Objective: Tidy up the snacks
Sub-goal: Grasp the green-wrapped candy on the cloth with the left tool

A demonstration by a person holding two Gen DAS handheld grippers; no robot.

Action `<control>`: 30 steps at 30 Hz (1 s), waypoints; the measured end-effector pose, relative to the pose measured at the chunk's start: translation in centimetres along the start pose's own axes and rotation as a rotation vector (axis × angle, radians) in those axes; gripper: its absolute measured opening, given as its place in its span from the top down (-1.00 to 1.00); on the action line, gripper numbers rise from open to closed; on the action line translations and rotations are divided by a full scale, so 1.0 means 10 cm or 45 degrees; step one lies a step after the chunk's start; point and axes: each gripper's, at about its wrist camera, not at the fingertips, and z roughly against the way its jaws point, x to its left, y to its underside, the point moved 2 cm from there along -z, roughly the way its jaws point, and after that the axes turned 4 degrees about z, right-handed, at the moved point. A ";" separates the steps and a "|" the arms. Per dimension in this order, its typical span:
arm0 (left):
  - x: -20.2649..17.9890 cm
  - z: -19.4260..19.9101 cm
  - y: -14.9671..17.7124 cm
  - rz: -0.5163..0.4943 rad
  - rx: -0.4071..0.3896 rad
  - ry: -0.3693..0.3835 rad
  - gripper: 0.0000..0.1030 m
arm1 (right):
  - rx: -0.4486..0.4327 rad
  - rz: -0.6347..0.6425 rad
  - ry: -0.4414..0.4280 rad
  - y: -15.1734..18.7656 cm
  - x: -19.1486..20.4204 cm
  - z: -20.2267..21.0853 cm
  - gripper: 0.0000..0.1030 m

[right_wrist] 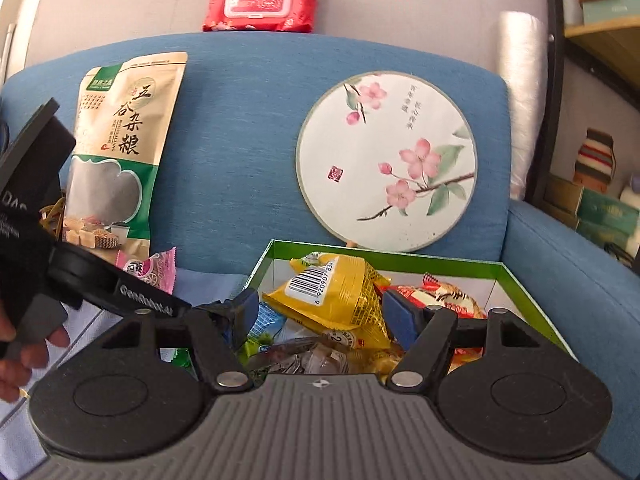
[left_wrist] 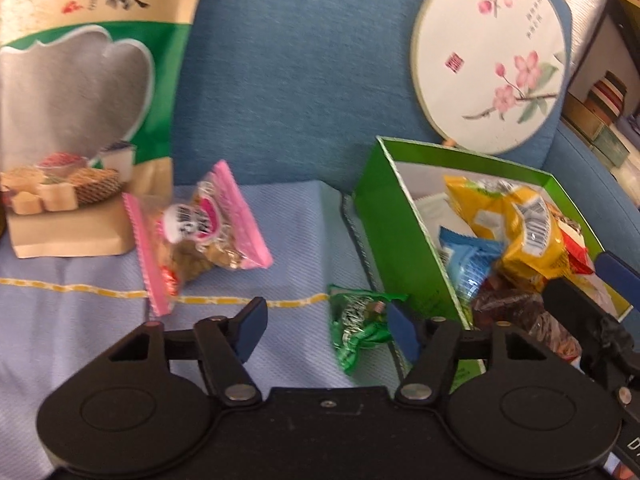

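A green box on the sofa seat holds several snack packs, a yellow pack on top; it also shows in the right wrist view with the yellow pack. My left gripper is open and empty, low over the seat. A small green snack pack lies just ahead between its fingers, against the box's left wall. A pink-edged snack pack lies further left. My right gripper is open and empty above the box's near end.
A tall beige and green grain bag leans on the blue sofa back at left. A round flower fan leans behind the box. A red wet-wipes pack sits on top of the sofa back. A light blue cloth covers the seat.
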 end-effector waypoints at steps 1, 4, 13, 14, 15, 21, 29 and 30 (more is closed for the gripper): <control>-0.01 -0.02 0.01 -0.001 0.007 0.009 -0.53 | 0.006 -0.009 -0.011 0.01 0.01 0.00 -1.00; -0.01 -0.08 0.04 0.005 0.014 0.044 -0.49 | 0.020 -0.010 -0.039 0.03 0.06 -0.01 -1.00; 0.05 -0.05 0.33 -0.109 0.002 0.179 0.10 | 0.010 0.038 -0.058 0.04 0.17 -0.01 -1.00; 0.10 0.00 0.37 -0.099 0.004 0.194 0.10 | 0.012 0.043 -0.067 0.05 0.18 0.00 -1.00; 0.15 0.07 0.41 -0.097 0.000 0.197 0.12 | 0.013 0.046 -0.078 0.04 0.20 0.00 -1.00; 0.60 0.57 0.76 -0.044 -0.028 0.167 0.02 | 0.019 0.068 -0.235 0.02 0.42 0.07 -1.00; 1.15 1.05 0.78 0.346 -0.209 0.277 -1.00 | 0.128 0.106 -0.565 0.12 1.01 0.17 -1.00; 1.20 1.06 0.77 0.385 -0.211 0.292 -1.00 | 0.149 0.116 -0.591 0.15 1.08 0.15 -1.00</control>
